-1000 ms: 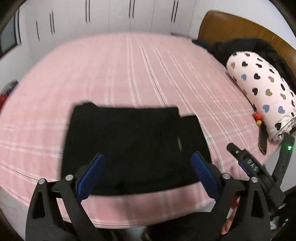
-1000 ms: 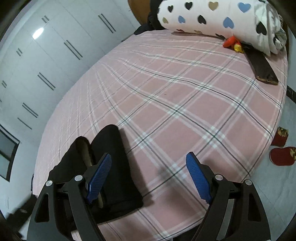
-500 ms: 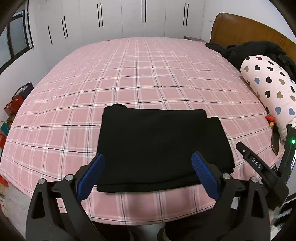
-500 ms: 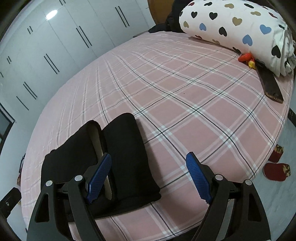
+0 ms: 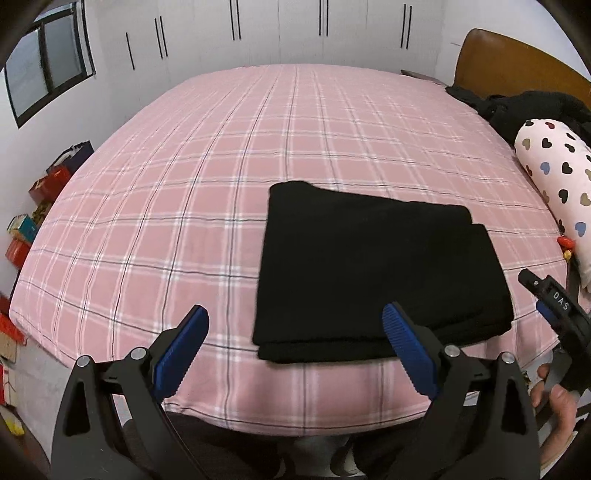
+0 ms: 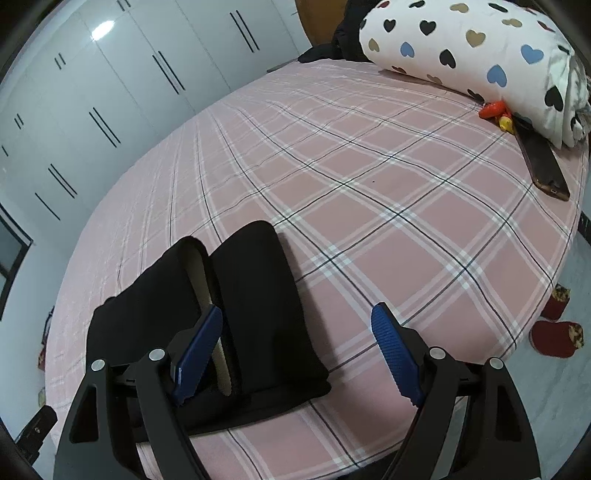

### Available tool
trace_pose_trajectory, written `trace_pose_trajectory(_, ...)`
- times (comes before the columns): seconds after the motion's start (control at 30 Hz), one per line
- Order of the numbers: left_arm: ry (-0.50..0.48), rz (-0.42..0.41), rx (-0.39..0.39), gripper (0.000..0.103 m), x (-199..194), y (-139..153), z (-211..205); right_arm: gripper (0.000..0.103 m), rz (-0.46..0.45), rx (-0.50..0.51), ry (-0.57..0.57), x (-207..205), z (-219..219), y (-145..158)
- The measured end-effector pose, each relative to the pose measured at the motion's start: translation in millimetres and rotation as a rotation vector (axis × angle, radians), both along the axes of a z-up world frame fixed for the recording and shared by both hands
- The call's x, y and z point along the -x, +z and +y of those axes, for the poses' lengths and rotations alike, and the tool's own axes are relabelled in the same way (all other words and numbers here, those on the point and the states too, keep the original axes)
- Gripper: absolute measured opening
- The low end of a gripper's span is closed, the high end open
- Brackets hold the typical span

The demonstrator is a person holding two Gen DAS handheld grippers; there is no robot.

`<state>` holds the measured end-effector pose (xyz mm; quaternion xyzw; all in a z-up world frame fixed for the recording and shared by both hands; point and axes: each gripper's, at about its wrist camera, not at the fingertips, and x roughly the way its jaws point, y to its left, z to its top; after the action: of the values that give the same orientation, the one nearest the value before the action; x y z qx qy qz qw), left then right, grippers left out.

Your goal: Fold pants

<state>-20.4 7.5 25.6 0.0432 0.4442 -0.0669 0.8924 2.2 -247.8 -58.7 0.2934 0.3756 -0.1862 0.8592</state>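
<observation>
I see the black pants (image 5: 373, 280) folded at center-right of the frame on the bed (image 5: 184, 177); soft, light, floppy, so I'd pinch a doubled edge. Both left tongs (image 5: 295, 350) and right tongs (image 6: 295, 354) spread, empty.

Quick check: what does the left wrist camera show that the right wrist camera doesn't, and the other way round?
Only the left wrist view shows the window, the boxes on the floor, the open left gripper and the pants' whole flat top.

Only the right wrist view shows the red slippers, the open right gripper and the pale lining inside the fold's open end.

Both show the folded pants on the pink plaid bed, the heart-print pillow and the wardrobe doors.
</observation>
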Motion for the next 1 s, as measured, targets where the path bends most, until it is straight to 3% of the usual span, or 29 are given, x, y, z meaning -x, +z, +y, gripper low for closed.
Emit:
trace_pose_trajectory(0.73, 0.043, -0.022, -0.056, 0.094, -9, -5, 25, 0.081, -0.025, -0.037, 0.032, -5, 13, 1)
trace_pose_trajectory(1.0, 0.042, -0.026, -0.048, 0.094, -14, -5, 38, 0.082, -0.070, -0.158, 0.130, 1, 6, 13)
